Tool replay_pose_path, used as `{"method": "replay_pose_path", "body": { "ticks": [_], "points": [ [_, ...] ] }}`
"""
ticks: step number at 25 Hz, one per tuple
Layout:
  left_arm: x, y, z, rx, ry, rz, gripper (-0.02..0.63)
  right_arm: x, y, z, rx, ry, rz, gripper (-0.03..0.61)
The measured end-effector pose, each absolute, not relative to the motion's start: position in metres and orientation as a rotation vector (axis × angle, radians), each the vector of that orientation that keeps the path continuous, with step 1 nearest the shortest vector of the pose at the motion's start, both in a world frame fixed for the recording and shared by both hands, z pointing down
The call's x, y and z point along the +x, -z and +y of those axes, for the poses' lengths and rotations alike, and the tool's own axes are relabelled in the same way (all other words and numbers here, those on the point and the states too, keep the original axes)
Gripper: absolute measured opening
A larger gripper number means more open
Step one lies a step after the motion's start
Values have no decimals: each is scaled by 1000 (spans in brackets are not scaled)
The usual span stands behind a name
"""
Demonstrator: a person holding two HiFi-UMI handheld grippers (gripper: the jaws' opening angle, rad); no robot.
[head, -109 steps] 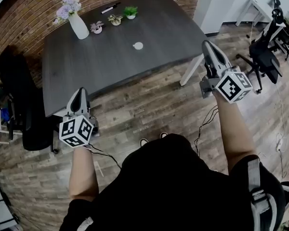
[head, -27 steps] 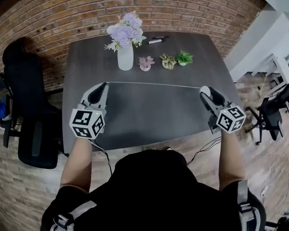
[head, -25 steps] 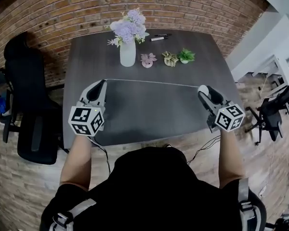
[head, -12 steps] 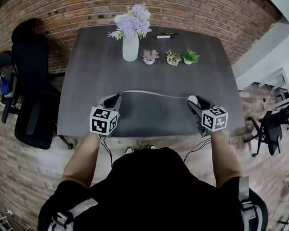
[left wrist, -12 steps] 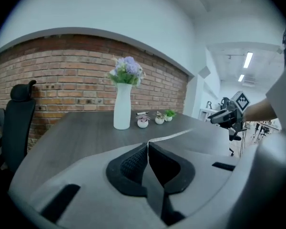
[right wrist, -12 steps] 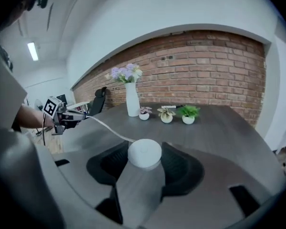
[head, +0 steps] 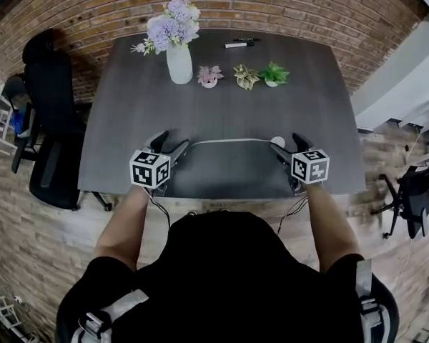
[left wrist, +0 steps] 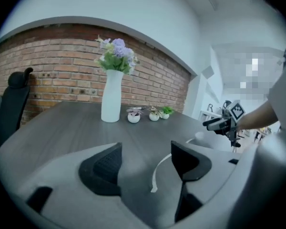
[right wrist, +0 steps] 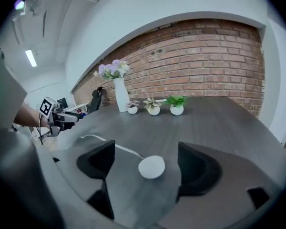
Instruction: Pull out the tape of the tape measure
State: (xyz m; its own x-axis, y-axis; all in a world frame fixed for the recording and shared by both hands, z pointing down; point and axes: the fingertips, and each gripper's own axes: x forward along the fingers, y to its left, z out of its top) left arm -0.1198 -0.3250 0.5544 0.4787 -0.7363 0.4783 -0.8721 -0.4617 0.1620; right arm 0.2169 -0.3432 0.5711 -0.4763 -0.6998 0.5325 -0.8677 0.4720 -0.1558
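Already the tape lay drawn out along the near edge of the counter (head: 114, 156), with both tools letting go.

The left tool (left wrist: 145, 159) was opening, its pads wide apart and touching nothing, while the free end of the white tape (left wrist: 157, 173) lay on the counter between them. From there the tape ran in a loose curve rightward to the small round tape measure case (right wrist: 151, 167), which sat between the pads of the right tool (right wrist: 145, 161). That tool was opening too, clear of the case on both sides. The tape looked thin, light and limp rather than springy, best pinched flat at its very tip. The case seemed smooth, light and apt to slip, so it was better gripped across its widest part.
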Motion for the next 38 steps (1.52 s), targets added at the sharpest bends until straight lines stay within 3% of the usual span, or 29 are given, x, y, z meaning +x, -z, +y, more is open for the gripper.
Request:
{"method": "replay_pose_path", "body": {
  "ticks": [1,4,5,7,18,23,29,38],
  "points": [
    [-125,-560,-323,2298,-446,-1385,305,227,-578,-343,1337,-609,-2313,396],
    [-151,-570,-304,2122,-377,-1544,305,267,-586,-339,1500,-771,-2310,379],
    [-161,-571,-297,2072,-373,-1593,289,281,-583,-338,1571,-838,-2326,303],
    [-177,-572,-288,1981,-373,-1675,9,305,-571,-340,1720,-943,-2355,-2],
    [-155,-530,-280,2015,-214,-1747,8,306,-492,-338,1870,-819,-2611,-4],
    [-158,-516,-262,2109,-241,-1747,8,299,-496,-323,1838,-673,-2562,-3],
    [-188,-550,-210,2057,-294,-1698,8,269,-523,-276,1794,-733,-2487,-3],
    [-249,-557,-160,2031,-278,-1656,8,250,-493,-216,1913,-674,-2442,-3]
  ]
}}
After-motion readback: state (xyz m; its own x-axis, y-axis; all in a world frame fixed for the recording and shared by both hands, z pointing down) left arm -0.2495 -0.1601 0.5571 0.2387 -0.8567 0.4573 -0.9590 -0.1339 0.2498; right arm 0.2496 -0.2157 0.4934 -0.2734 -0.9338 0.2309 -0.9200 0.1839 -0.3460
